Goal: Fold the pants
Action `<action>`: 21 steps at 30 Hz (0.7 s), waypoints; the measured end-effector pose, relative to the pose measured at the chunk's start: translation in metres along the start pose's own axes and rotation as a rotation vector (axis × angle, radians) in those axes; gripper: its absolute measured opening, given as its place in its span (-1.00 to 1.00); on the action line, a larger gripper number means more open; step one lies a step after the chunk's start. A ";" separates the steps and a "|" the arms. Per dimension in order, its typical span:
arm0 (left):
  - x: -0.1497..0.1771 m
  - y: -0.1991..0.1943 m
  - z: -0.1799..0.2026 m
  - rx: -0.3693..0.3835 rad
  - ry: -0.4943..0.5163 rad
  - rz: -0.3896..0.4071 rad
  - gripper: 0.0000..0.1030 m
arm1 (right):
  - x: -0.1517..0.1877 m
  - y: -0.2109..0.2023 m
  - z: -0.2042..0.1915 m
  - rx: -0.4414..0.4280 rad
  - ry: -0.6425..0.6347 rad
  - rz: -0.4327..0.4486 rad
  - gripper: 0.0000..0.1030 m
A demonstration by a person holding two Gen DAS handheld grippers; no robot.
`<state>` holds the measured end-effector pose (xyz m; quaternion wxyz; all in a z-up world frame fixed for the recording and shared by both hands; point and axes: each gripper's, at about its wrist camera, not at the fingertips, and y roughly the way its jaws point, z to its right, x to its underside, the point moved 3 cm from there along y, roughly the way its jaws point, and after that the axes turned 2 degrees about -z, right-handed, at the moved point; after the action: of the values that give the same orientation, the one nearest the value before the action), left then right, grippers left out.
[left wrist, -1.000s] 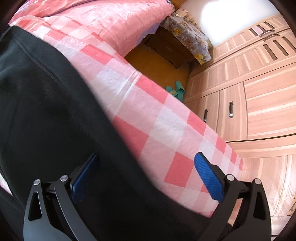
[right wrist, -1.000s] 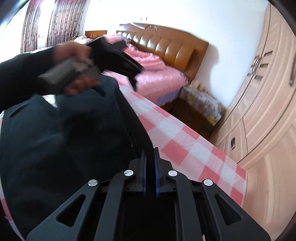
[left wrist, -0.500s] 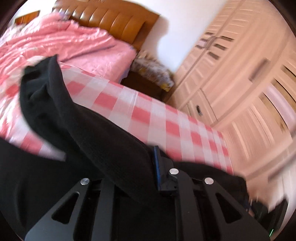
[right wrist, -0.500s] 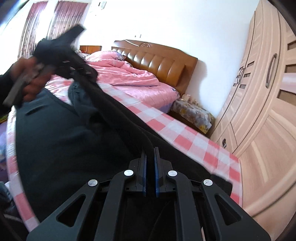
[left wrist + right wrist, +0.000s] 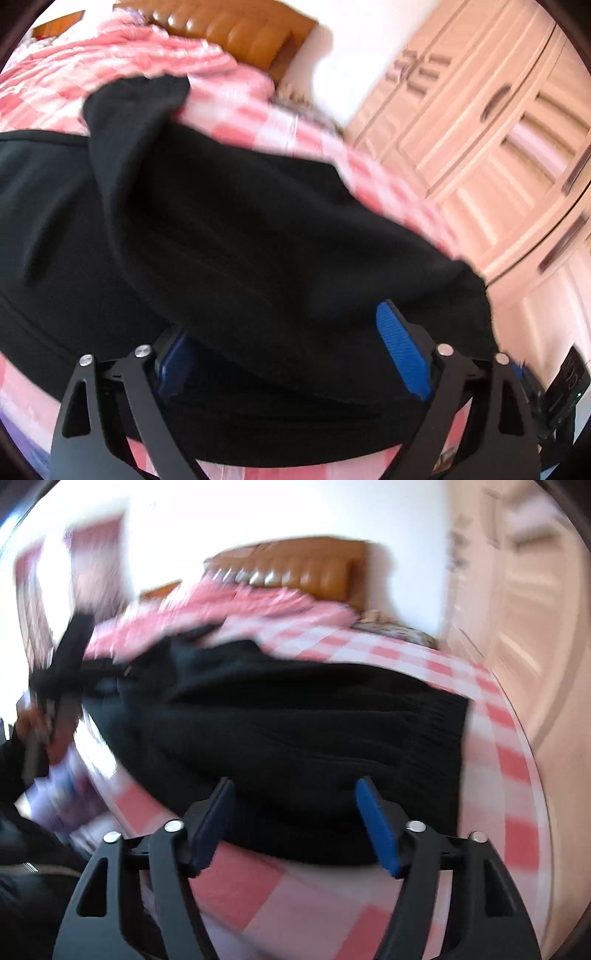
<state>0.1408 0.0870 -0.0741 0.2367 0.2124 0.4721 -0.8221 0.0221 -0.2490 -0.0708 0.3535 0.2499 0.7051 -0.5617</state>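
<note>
Black pants lie on a pink and white checked cloth, with one part folded over the rest. My left gripper is open, its blue pads on either side of the folded edge, which drapes over the left pad. My right gripper is open just in front of the pants, holding nothing. The left gripper and the hand holding it show blurred at the left of the right wrist view.
A bed with pink bedding and a brown headboard lies behind. Light wooden wardrobes stand on the right. A nightstand with a patterned cover sits between bed and wardrobe.
Both grippers were shut on the pants half a second ago and have opened. The lifted part of the pants has dropped onto the rest. Both views are blurred from motion.
</note>
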 end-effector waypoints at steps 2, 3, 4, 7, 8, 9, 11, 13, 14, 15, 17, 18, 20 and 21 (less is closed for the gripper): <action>0.001 -0.004 -0.005 0.016 -0.033 -0.007 0.77 | 0.004 -0.006 0.027 -0.022 0.160 0.012 0.30; 0.000 -0.006 -0.009 0.031 -0.059 -0.010 0.77 | 0.008 -0.006 0.039 -0.053 0.243 0.015 0.30; 0.002 -0.006 -0.012 0.037 -0.081 -0.012 0.77 | 0.013 -0.007 0.043 -0.077 0.296 0.016 0.30; 0.007 -0.003 -0.022 0.016 -0.110 -0.021 0.77 | 0.016 0.005 0.060 -0.133 0.420 0.006 0.29; 0.008 -0.002 -0.025 0.005 -0.113 -0.026 0.77 | 0.021 0.005 0.056 -0.128 0.433 -0.011 0.29; 0.008 -0.002 -0.027 0.004 -0.116 -0.029 0.77 | 0.021 0.009 0.054 -0.133 0.448 -0.030 0.29; 0.005 0.000 -0.033 0.001 -0.127 -0.024 0.77 | 0.024 0.012 0.052 -0.152 0.480 -0.059 0.29; 0.002 -0.003 -0.036 -0.009 -0.132 -0.014 0.77 | 0.023 0.015 0.049 -0.181 0.504 -0.069 0.28; -0.001 -0.002 -0.038 -0.011 -0.134 -0.012 0.77 | 0.024 0.015 0.049 -0.183 0.510 -0.066 0.28; -0.002 -0.002 -0.041 -0.013 -0.136 -0.010 0.77 | 0.023 0.018 0.050 -0.178 0.511 -0.063 0.28; -0.007 0.000 -0.044 -0.016 -0.148 -0.006 0.77 | 0.024 0.023 0.049 -0.167 0.527 -0.068 0.28; -0.008 0.000 -0.046 -0.015 -0.154 -0.005 0.77 | 0.023 0.024 0.049 -0.163 0.540 -0.062 0.28; -0.012 0.003 -0.052 -0.007 -0.169 -0.005 0.77 | 0.021 0.025 0.050 -0.153 0.562 -0.046 0.28; -0.013 0.004 -0.053 -0.005 -0.175 -0.006 0.77 | 0.020 0.024 0.050 -0.145 0.576 -0.036 0.19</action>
<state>0.1603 0.1346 -0.0936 0.2752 0.1380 0.4522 -0.8371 0.0385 -0.2926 -0.1076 0.1457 0.3605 0.8189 -0.4222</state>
